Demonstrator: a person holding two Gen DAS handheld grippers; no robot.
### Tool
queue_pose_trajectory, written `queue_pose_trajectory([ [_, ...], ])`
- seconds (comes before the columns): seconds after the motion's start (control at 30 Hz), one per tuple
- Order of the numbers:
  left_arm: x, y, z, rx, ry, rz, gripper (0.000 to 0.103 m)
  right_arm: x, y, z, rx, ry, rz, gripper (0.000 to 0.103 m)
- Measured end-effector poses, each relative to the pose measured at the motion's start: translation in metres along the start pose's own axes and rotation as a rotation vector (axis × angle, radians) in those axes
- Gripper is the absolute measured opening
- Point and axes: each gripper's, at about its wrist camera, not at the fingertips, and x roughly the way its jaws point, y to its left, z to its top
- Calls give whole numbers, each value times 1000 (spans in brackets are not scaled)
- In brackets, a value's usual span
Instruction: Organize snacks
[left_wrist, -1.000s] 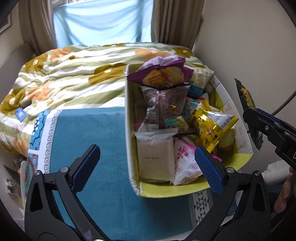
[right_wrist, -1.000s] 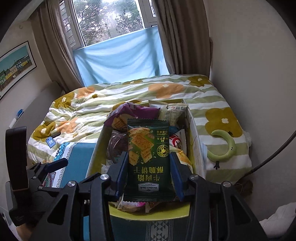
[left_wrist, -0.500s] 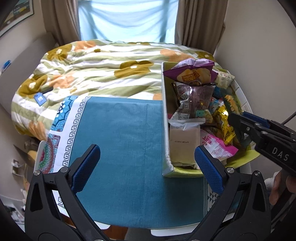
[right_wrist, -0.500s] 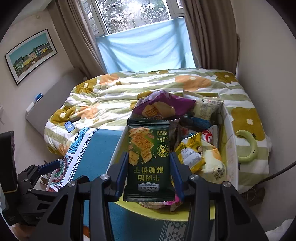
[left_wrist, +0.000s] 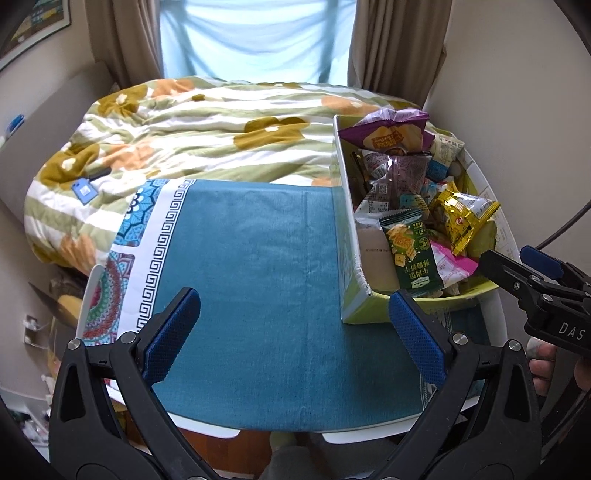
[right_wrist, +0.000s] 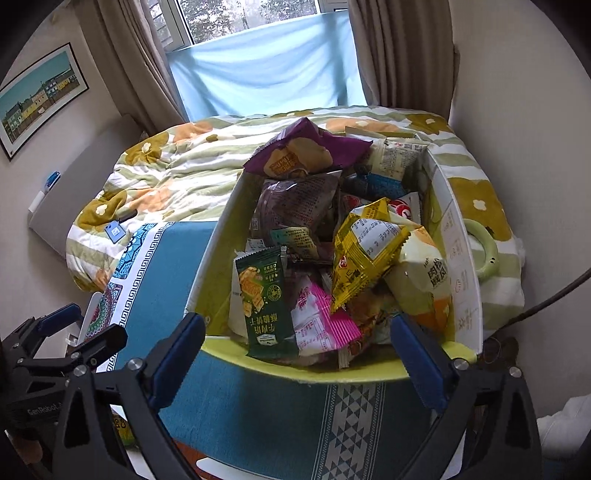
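Observation:
A green-lined box (left_wrist: 360, 312) (right_wrist: 460, 258) full of snack packets stands at the right of the teal tablecloth (left_wrist: 255, 280). A dark green cracker packet (left_wrist: 412, 253) (right_wrist: 266, 295) lies on top at the box's near left corner. A yellow packet (right_wrist: 364, 251), a pink packet (right_wrist: 321, 317) and a purple bag (right_wrist: 306, 151) lie among the others. My right gripper (right_wrist: 297, 356) is open and empty, just in front of the box's near rim. My left gripper (left_wrist: 293, 336) is open and empty above the cloth, left of the box.
A bed with a floral quilt (left_wrist: 192, 125) lies beyond the table. A wall (left_wrist: 517, 92) stands close on the right. A green ring-shaped object (right_wrist: 487, 251) lies on the quilt right of the box. The table's near edge (left_wrist: 280, 434) runs below the grippers.
My right gripper has opened and let go of the dark green cracker packet, which now lies in the box. My left gripper has drawn back and leftward from the box.

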Motion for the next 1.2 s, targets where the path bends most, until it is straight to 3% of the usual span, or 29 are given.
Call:
queue_pose_trajectory([
  [0.37, -106, 24, -4, 73, -202, 2, 101, -84, 42, -14, 11, -153, -64, 100],
  [0.67, -186, 56, -30, 66, -386, 37, 102, -155, 89, -36, -51, -299, -146, 100],
  [0.97, -209, 74, -64, 54, -423, 50, 102, -183, 105, -67, -21, -343, -174, 102],
  [1.2, -212, 72, -73, 67, -428, 53, 102, -189, 110, -78, -8, -356, -180, 102],
])
